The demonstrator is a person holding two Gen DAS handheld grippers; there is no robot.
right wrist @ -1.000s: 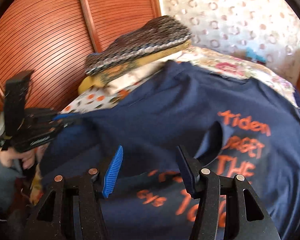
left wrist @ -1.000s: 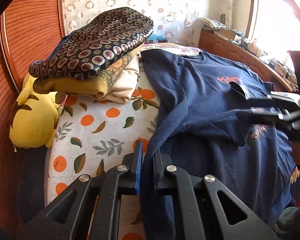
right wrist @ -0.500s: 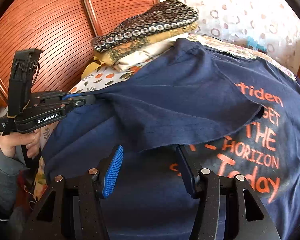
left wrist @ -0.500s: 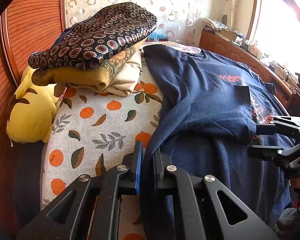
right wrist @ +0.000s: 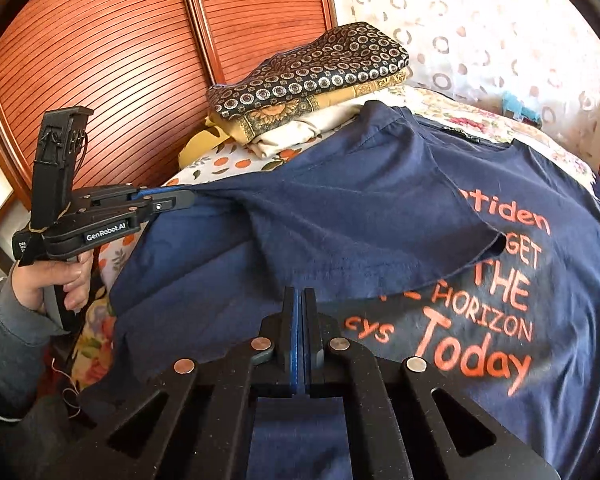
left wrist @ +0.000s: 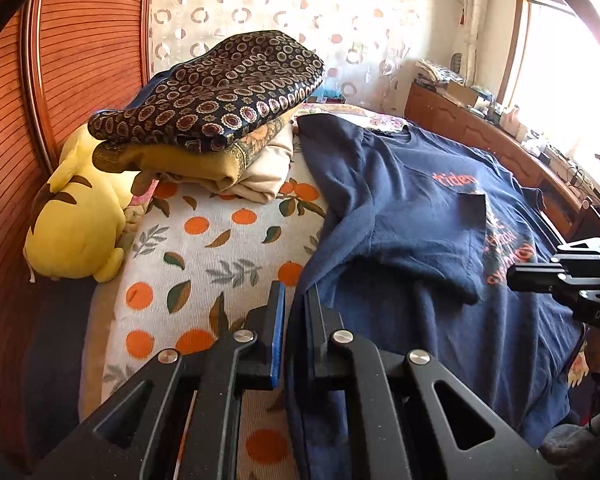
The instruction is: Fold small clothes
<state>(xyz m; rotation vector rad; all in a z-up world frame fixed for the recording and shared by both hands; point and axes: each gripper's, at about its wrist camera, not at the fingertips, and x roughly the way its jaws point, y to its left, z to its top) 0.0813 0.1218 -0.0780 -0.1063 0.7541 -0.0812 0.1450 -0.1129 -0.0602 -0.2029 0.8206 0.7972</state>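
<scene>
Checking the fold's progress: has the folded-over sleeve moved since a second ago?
Yes. The sleeve now covers more of the orange lettering, lying flatter.

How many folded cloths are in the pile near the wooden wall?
3 visible: the dark ring-patterned cloth on top, the mustard floral cloth under it, the cream cloth at the bottom. More may be hidden behind or under them.

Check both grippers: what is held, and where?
Left gripper pinches the navy cotton T-shirt at its side edge. Right gripper is shut, apparently on nothing.
</scene>
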